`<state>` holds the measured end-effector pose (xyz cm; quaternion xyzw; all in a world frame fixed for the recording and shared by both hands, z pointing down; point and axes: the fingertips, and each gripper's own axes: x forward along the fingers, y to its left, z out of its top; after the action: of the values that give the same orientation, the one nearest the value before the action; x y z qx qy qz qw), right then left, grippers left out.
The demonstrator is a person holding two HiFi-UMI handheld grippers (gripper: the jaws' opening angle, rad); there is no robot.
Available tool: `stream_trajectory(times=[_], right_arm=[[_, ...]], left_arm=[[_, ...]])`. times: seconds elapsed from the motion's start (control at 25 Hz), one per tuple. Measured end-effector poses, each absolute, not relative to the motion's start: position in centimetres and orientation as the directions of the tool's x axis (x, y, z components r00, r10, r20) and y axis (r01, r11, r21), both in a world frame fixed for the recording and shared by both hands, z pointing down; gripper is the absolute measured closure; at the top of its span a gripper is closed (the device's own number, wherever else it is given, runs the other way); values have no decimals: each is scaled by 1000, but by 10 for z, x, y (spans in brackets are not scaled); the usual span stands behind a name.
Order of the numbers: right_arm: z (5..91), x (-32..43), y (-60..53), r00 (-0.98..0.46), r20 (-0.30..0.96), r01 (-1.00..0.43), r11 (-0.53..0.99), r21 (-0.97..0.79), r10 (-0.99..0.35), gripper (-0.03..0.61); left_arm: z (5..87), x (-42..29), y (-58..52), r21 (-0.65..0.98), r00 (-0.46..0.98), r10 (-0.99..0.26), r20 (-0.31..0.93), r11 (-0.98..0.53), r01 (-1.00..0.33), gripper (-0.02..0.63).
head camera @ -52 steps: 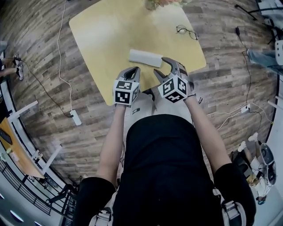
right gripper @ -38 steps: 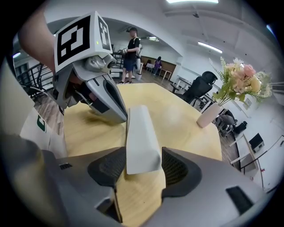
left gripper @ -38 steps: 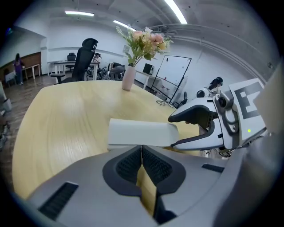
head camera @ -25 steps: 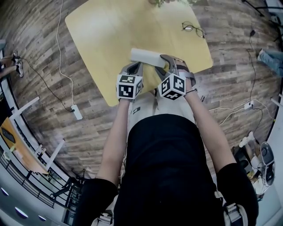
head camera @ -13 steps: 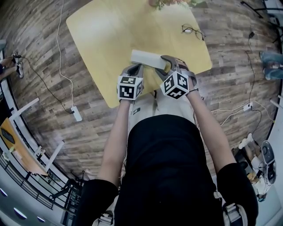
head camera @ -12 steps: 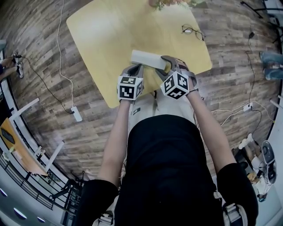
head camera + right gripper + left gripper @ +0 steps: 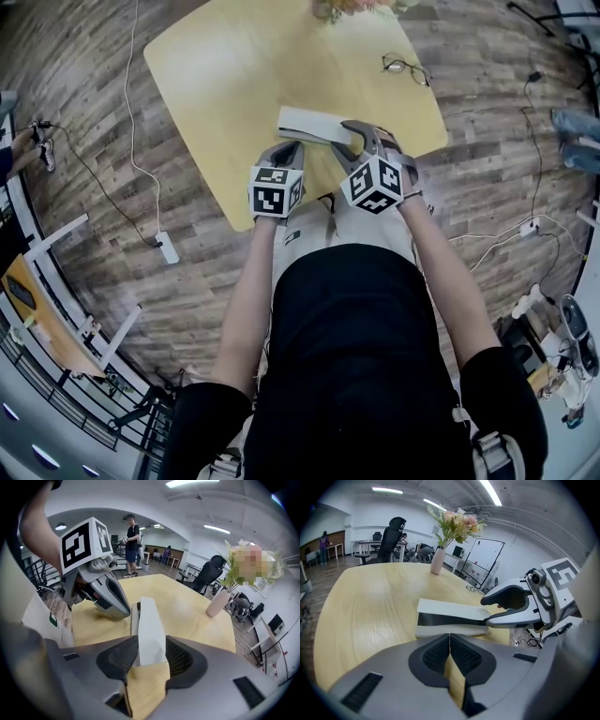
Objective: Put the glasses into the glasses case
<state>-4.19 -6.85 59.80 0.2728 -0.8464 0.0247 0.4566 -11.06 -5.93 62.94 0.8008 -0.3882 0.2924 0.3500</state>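
Observation:
A white glasses case (image 7: 314,124) lies near the front edge of the yellow table (image 7: 234,66). A dark gap shows under its lid (image 7: 450,618). My right gripper (image 7: 361,131) is at the case's right end. Its jaws have just been closing, and both pads now touch that end (image 7: 151,625). My left gripper (image 7: 289,148) sits just in front of the case, shut and empty, its pads (image 7: 461,656) meeting. The thin-framed glasses (image 7: 403,67) lie apart at the table's far right corner.
A pink vase (image 7: 437,560) of flowers stands at the table's far edge. White cables and a power strip (image 7: 167,248) lie on the wooden floor to the left. A person (image 7: 131,541) stands in the background, and an office chair (image 7: 391,538) is behind the table.
Both grippers moved forward from the table's front edge to the case. The right jaws narrowed onto the case's right end, and a dark gap now shows under the lid.

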Motion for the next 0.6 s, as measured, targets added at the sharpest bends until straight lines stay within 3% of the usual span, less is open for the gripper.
stream_trajectory(times=[0.6], right_arm=[[583, -33, -78, -426, 769, -506, 831, 233, -476, 393]], left_arm=[[614, -109, -55, 330, 532, -435, 726, -458, -825, 591]])
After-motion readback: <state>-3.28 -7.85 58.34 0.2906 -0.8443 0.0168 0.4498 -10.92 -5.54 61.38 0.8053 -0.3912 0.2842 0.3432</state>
